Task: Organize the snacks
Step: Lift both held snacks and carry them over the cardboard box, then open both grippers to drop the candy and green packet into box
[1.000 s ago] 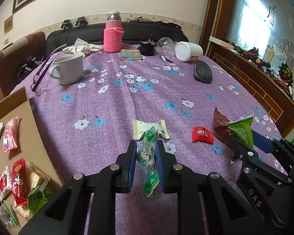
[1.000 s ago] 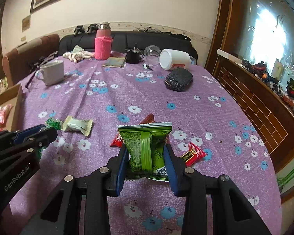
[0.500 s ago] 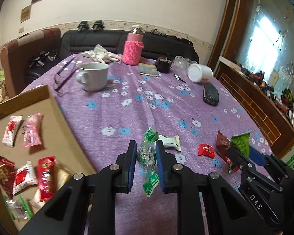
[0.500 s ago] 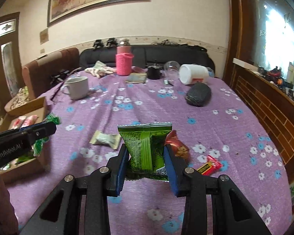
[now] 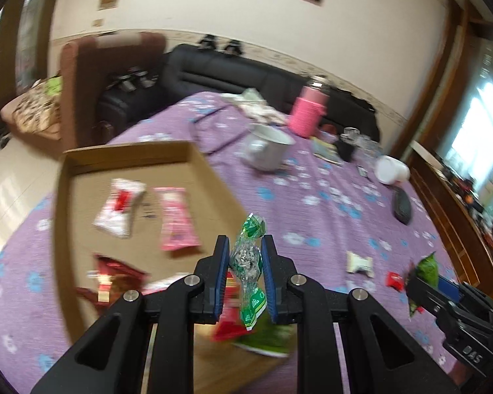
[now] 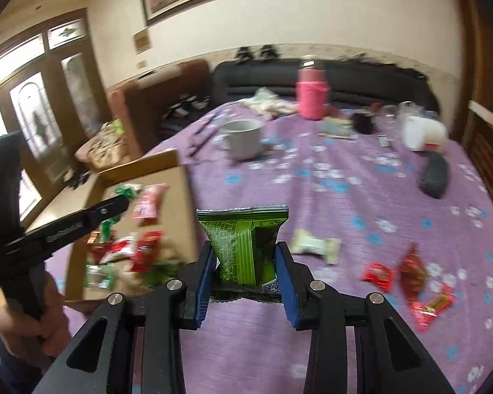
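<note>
My left gripper (image 5: 245,256) is shut on a green twist-wrapped candy (image 5: 248,256), held over the right edge of the cardboard box (image 5: 128,154). Several snack packs lie in the box, among them a white-red pack (image 5: 120,207) and a pink pack (image 5: 176,223). My right gripper (image 6: 245,256) is shut on a green snack bag (image 6: 243,243) above the purple floral tablecloth (image 6: 328,177), just right of the box (image 6: 177,203). A pale wrapped snack (image 6: 315,244) and red snack packs (image 6: 378,274) lie on the cloth to its right. The left gripper (image 6: 115,203) shows over the box in the right wrist view.
Further back on the table stand a white mug (image 5: 268,147), a pink-sleeved flask (image 5: 309,111), a white tipped-over jar (image 5: 391,170), a black cup (image 5: 345,149) and a dark case (image 5: 401,208). A black sofa (image 5: 233,69) and a brown chair (image 5: 92,78) lie behind.
Both grippers have swung left and risen with their snacks. The box, at the far left before, now lies under the left gripper and just left of the right gripper.
</note>
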Motion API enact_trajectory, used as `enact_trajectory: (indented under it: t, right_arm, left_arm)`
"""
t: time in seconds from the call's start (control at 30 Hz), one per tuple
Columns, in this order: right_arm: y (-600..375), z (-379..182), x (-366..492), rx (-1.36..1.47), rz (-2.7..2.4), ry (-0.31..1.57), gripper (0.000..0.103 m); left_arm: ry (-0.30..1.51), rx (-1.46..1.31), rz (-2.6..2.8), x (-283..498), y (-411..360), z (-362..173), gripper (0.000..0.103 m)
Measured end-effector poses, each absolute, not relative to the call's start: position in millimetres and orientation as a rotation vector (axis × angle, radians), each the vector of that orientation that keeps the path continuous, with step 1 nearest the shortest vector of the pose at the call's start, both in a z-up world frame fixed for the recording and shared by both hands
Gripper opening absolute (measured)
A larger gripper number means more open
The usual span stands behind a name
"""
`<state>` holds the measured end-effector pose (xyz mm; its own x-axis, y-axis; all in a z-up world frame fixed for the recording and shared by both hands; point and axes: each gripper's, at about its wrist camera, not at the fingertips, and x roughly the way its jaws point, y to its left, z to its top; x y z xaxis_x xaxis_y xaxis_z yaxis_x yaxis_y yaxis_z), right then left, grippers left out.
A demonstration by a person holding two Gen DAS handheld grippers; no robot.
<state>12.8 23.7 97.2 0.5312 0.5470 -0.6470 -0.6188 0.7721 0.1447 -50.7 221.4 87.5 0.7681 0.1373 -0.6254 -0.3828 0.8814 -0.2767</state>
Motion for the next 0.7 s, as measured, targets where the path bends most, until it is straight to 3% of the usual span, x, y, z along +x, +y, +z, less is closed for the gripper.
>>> enact_trajectory:
  t: [0.27, 0.7]
  right_arm:
    - [111.1, 78.6, 15.2, -0.172, 0.822, 0.832, 0.04]
    - [184.0, 47.7, -4.0, -0.291, 0.906, 0.872, 0.04]
  left_arm:
    - [0.707, -0.464, 0.441, -66.9, 278.1, 69.1, 0.019]
    - [0.744, -0.5, 0.476, -70.9, 299.6, 52.7, 0.019]
